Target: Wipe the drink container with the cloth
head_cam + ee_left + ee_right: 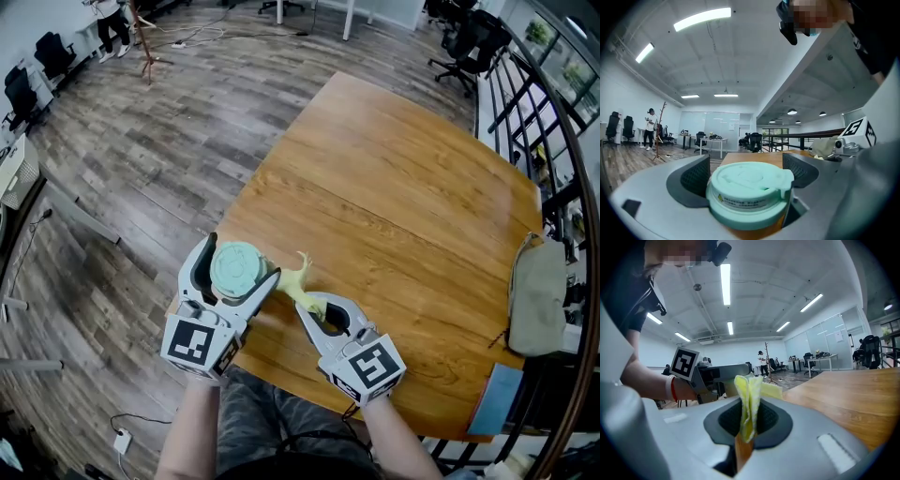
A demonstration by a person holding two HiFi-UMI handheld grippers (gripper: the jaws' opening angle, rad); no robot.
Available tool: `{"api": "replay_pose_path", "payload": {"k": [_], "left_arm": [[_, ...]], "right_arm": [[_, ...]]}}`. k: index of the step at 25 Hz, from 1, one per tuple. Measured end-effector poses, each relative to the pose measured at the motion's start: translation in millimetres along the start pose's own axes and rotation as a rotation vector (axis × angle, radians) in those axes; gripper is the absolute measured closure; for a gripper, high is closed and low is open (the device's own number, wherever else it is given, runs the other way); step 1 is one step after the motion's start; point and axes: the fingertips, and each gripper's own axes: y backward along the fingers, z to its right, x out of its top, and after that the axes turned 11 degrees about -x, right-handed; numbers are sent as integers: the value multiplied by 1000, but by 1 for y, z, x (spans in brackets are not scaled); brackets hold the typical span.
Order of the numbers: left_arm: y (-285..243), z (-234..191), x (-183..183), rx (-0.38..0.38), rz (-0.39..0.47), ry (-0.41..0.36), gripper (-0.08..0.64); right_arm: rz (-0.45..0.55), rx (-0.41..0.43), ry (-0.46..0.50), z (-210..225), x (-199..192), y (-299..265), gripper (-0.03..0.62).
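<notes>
From the head view, my left gripper point(240, 262) clamps the mint-lidded drink container point(234, 273) over the wooden table's point(403, 206) near left edge. My right gripper point(313, 304), just to its right, pinches the yellow cloth point(297, 280).

The left gripper view adds the lid's flip tab. The container is likely rigid and slick, best held below the lid.

Only the right gripper view shows the cloth folded limp between the closed jaws.

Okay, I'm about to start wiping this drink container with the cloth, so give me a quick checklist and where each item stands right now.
1. Drink container clamped between the left gripper jaws: ok.
2. Mint lid seated on the container: ok.
3. Cloth pinched in the right gripper, jaws shut on it: ok.
4. Loose cloth sticking out past the jaws to wipe with: ok.
5. Cloth touching the container: cannot tell; it sits close beside the left gripper.
6. Bag well away at the table edge: ok.
</notes>
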Motion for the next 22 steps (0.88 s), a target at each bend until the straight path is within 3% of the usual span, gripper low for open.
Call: {"api": "replay_pose_path", "payload": {"k": [10,15,22], "left_arm": [[-1,-9,0,-295,29,69,78],[-1,-15,5,-400,64,113,78],[0,-26,8,-507,103,178,78]], "right_arm": [[-13,84,51,-33,2,-21,569],[-23,101,20,-49,9,-41,569],[-6,136,61,-62,16,-65,569]]}}
